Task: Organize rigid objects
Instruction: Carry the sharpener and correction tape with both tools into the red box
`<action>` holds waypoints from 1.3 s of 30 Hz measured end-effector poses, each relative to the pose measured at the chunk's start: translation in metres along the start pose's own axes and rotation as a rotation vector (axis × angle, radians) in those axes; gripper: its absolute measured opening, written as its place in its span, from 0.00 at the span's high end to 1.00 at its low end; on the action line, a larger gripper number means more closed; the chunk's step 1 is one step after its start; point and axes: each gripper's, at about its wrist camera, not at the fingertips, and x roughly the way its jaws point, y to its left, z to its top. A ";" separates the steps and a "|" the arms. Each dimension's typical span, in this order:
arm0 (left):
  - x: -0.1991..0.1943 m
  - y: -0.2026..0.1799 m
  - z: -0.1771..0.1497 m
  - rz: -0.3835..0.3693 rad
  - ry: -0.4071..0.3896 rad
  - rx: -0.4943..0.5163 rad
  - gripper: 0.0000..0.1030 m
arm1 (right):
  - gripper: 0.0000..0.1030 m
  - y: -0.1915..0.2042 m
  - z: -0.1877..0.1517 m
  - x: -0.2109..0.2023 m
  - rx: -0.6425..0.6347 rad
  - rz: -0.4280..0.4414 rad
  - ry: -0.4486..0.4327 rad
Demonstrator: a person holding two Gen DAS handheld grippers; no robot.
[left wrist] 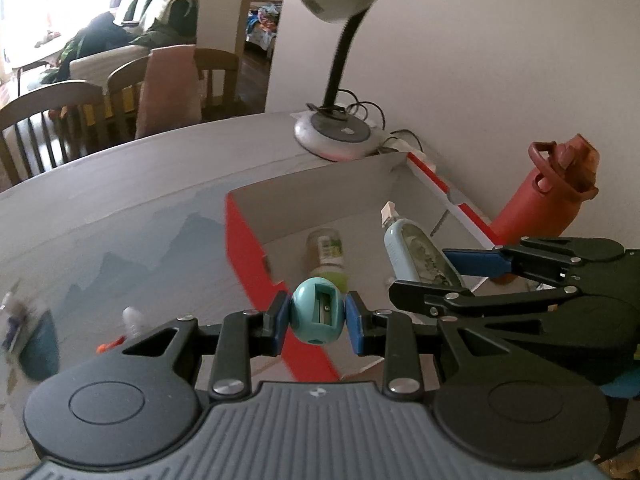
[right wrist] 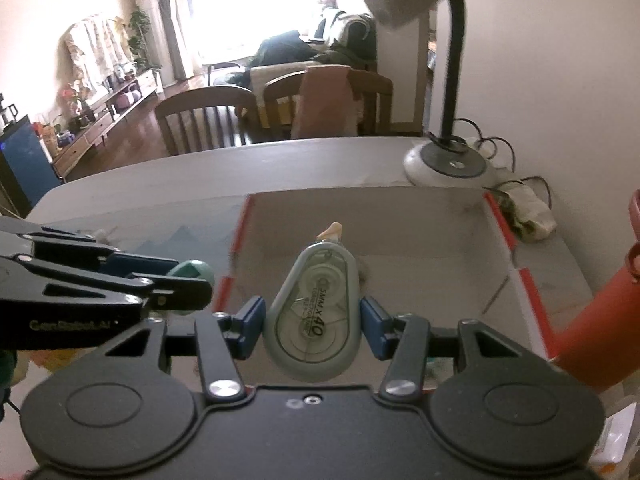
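Note:
My left gripper (left wrist: 318, 320) is shut on a teal egg-shaped pencil sharpener (left wrist: 318, 316), held above the near left wall of a red-and-white cardboard box (left wrist: 244, 240). My right gripper (right wrist: 312, 322) is shut on a grey-green correction tape dispenser (right wrist: 312, 312), held over the same box (right wrist: 532, 292). In the left wrist view the right gripper (left wrist: 460, 276) reaches in from the right with the correction tape (left wrist: 416, 252) between its fingers. The left gripper (right wrist: 176, 280) shows at the left of the right wrist view. A small bottle with a green label (left wrist: 326, 256) lies inside the box.
A desk lamp (left wrist: 332, 132) stands on the grey table beyond the box, its cable trailing to the wall. A red water bottle (left wrist: 540, 196) stands right of the box by the wall. Small items (left wrist: 132, 320) lie on the table at the left. Wooden chairs (right wrist: 208, 120) line the far edge.

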 end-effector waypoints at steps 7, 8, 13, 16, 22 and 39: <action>0.041 -0.024 0.016 0.025 0.029 0.017 0.71 | 0.51 -0.042 0.000 0.021 -0.006 -0.050 0.032; 0.045 -0.027 0.018 0.033 0.030 0.022 0.71 | 0.51 -0.046 0.001 0.025 -0.012 -0.053 0.040; 0.080 -0.036 0.025 0.073 0.071 0.033 0.71 | 0.50 -0.062 -0.002 0.048 -0.041 -0.061 0.089; 0.103 -0.039 0.027 0.073 0.119 0.036 0.71 | 0.50 -0.068 -0.002 0.064 -0.068 -0.069 0.122; 0.134 -0.053 0.022 0.068 0.198 0.058 0.71 | 0.50 -0.082 0.002 0.095 -0.086 -0.054 0.192; 0.192 -0.056 0.019 0.116 0.420 -0.017 0.72 | 0.50 -0.084 0.002 0.125 -0.103 -0.029 0.373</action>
